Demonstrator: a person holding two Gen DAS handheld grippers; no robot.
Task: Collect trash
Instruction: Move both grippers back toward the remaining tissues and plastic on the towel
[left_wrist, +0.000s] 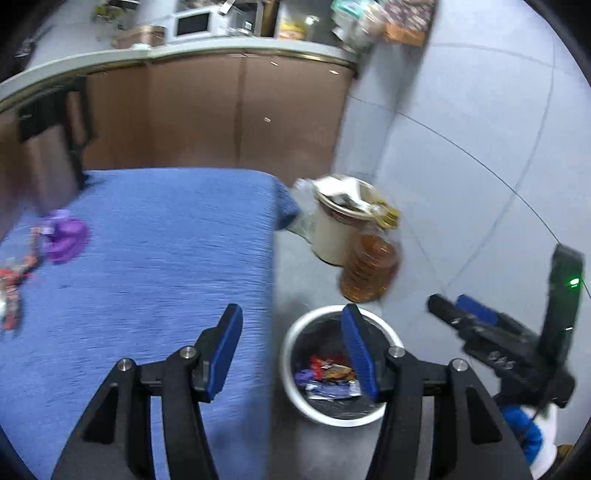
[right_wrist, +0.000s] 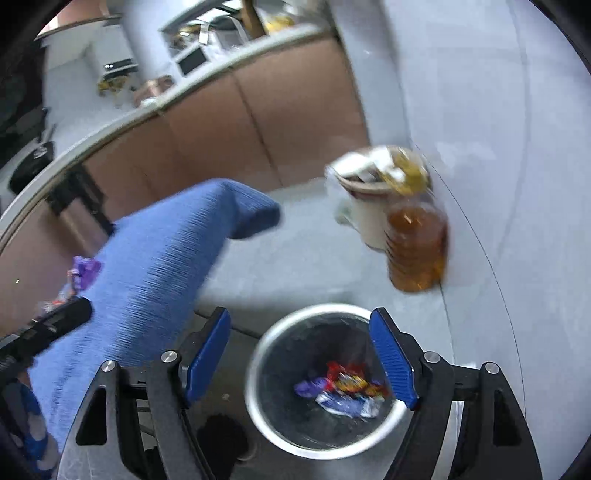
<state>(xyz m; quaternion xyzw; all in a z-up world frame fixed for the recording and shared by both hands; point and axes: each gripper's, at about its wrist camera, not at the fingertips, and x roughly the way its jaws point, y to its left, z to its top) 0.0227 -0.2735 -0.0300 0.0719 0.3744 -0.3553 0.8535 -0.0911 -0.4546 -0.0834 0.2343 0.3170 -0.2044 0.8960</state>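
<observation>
Broadly, pale grey tiled floor (left_wrist: 461, 155) fills the right side of both views, with bare room around the bin on its far and right sides. Brown cabinet fronts (left_wrist: 207, 114) under a light countertop close off the back. Your table, covered in ribbed blue cloth (left_wrist: 166, 240), ends in a straight right edge in the left wrist view; its far corner (right_wrist: 258, 214) is rounded and overhangs the floor.

Next in size: a round white-rimmed trash bin (left_wrist: 295, 373) lined with a black bag, standing on the floor just beside the table edge. Beyond it, a cream cylindrical pot (left_wrist: 334, 236) stuffed with paper touches an amber ribbed plastic bottle (left_wrist: 369, 269) with a yellow cap.

Your left gripper (left_wrist: 291, 350) is spread wide and holds nothing; one blue-padded finger lies over the cloth, the other over the bin rim. Your right gripper (right_wrist: 301, 363) is likewise apart and empty, poised above the bin mouth.

View differences: only the left wrist view shows trash on the table clearly, a crumpled purple wrapper (left_wrist: 64, 236) and red-and-white wrappers (left_wrist: 14, 284) near the left edge, well apart from the bin. The right wrist view shows the purple one only as a blur (right_wrist: 85, 271). The left view also shows your right gripper from the side (left_wrist: 465, 314), with a green light on its body.

Smallest: collected wrappers (right_wrist: 347, 391) at the bin bottom, red, yellow, purple and blue-white, glossy and crinkled. Both frames are motion-blurred.
</observation>
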